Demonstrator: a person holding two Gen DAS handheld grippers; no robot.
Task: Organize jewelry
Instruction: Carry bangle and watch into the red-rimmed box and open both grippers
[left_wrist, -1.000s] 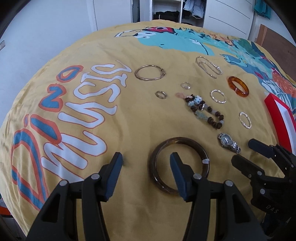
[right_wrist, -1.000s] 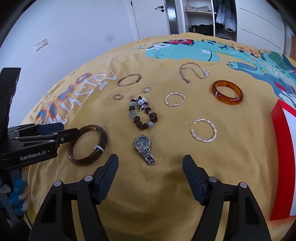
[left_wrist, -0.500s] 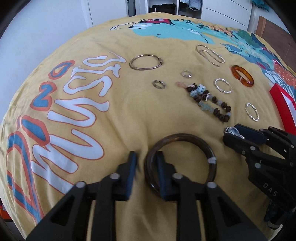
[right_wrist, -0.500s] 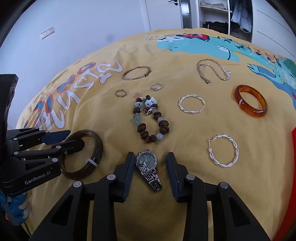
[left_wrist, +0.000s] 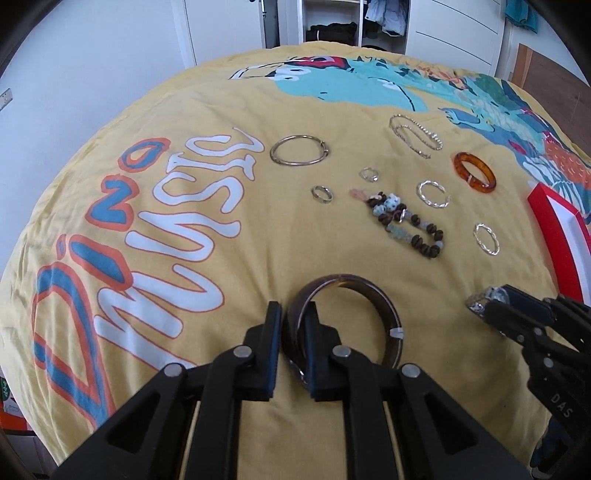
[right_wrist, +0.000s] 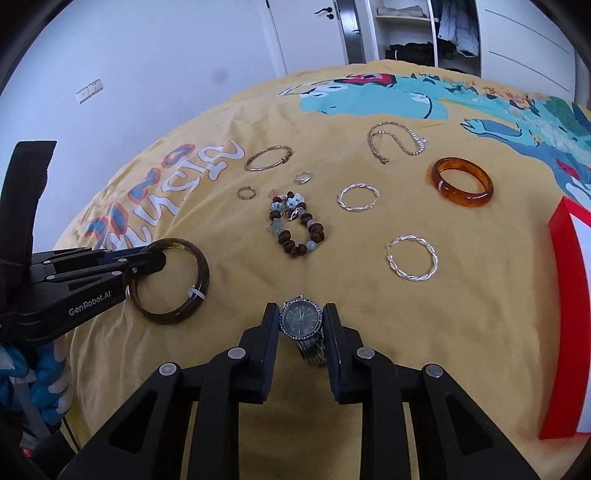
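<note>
My left gripper (left_wrist: 293, 314) is shut on the near-left rim of a dark brown bangle (left_wrist: 384, 306), which is tilted up off the yellow bedspread (left_wrist: 221, 280); the grip also shows in the right wrist view (right_wrist: 170, 280). My right gripper (right_wrist: 300, 317) is shut on a silver wristwatch (right_wrist: 301, 321), one jaw on each side of its dial. In the left wrist view the watch (left_wrist: 480, 301) sticks out of the right gripper's tips.
Spread on the bedspread beyond: a beaded bracelet (right_wrist: 295, 229), two twisted silver hoops (right_wrist: 412, 258) (right_wrist: 358, 197), an amber bangle (right_wrist: 461, 181), a chain (right_wrist: 395, 142), a thin gold bangle (right_wrist: 267, 158) and two small rings (right_wrist: 246, 192). A red-rimmed box (right_wrist: 565, 317) lies right.
Both grippers moved forward and closed from wide open. The left one took hold of the brown bangle and raised it; the right one closed on the watch.
</note>
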